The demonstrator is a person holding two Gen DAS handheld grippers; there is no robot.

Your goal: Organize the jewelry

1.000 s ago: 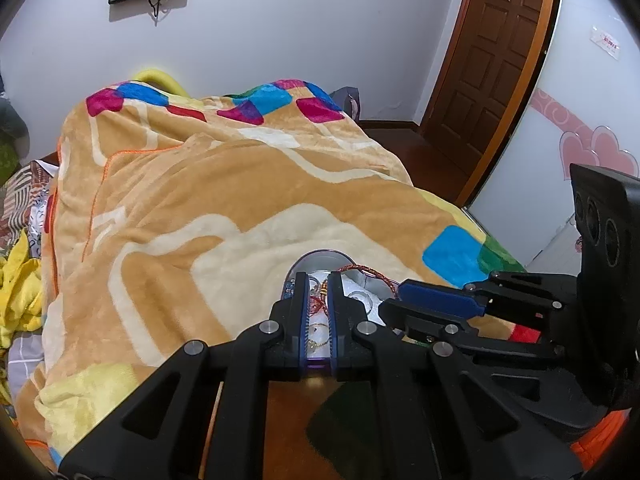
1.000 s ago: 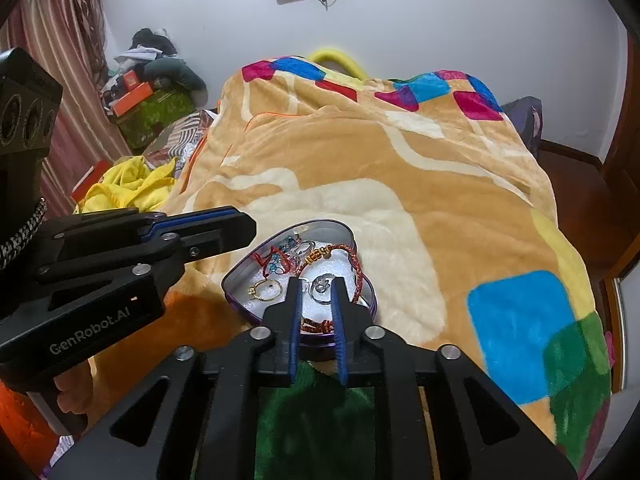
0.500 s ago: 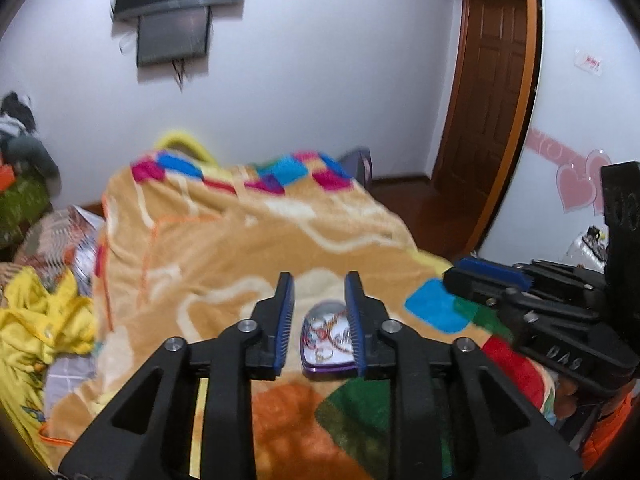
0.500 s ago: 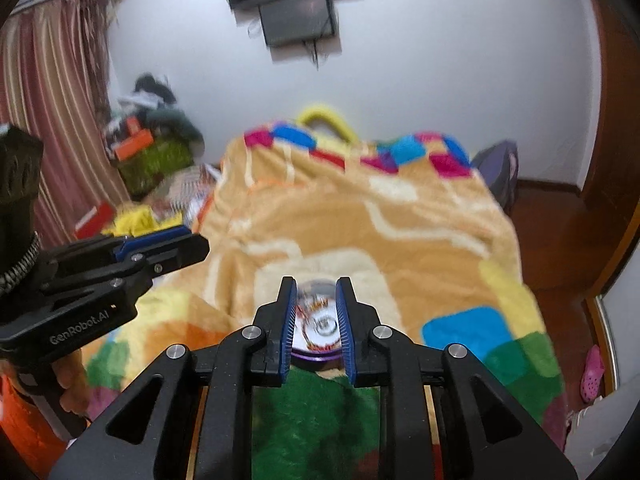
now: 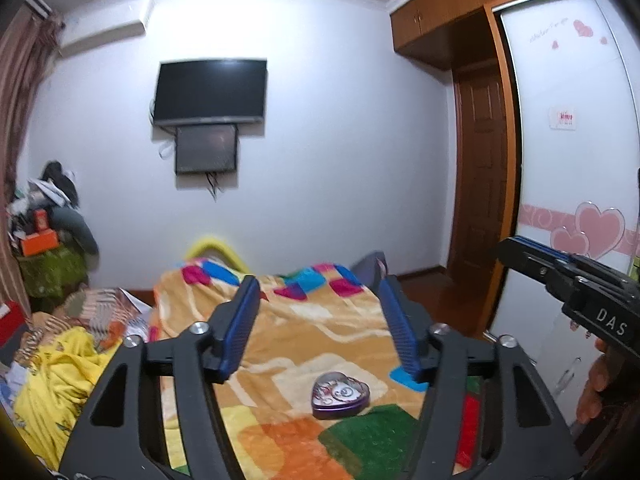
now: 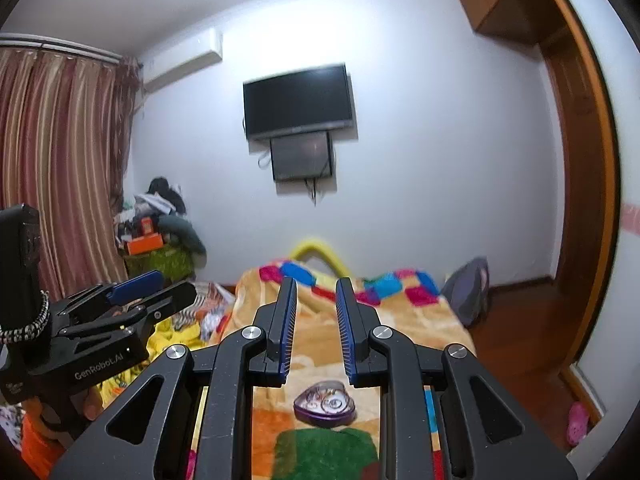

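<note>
A purple heart-shaped tin (image 5: 340, 395) with several bracelets and rings in it lies open on the orange patterned blanket (image 5: 304, 332). It also shows in the right wrist view (image 6: 324, 403). My left gripper (image 5: 318, 286) is wide open and empty, held well back above the tin. My right gripper (image 6: 316, 285) is open and empty, also well back from the tin. The right gripper shows at the right of the left wrist view (image 5: 520, 250). The left gripper shows at the left of the right wrist view (image 6: 168, 284).
A wall TV (image 5: 211, 92) hangs behind the bed. A heap of yellow clothes (image 5: 60, 376) lies left of the blanket. A cluttered stand (image 6: 156, 248) is by the curtain (image 6: 60, 168). A wooden door (image 5: 484, 168) and wardrobe (image 5: 576, 160) are on the right.
Both grippers have pulled back and up from the tin, which now looks small and far. The left jaws have opened wide; the right jaws have opened a little.
</note>
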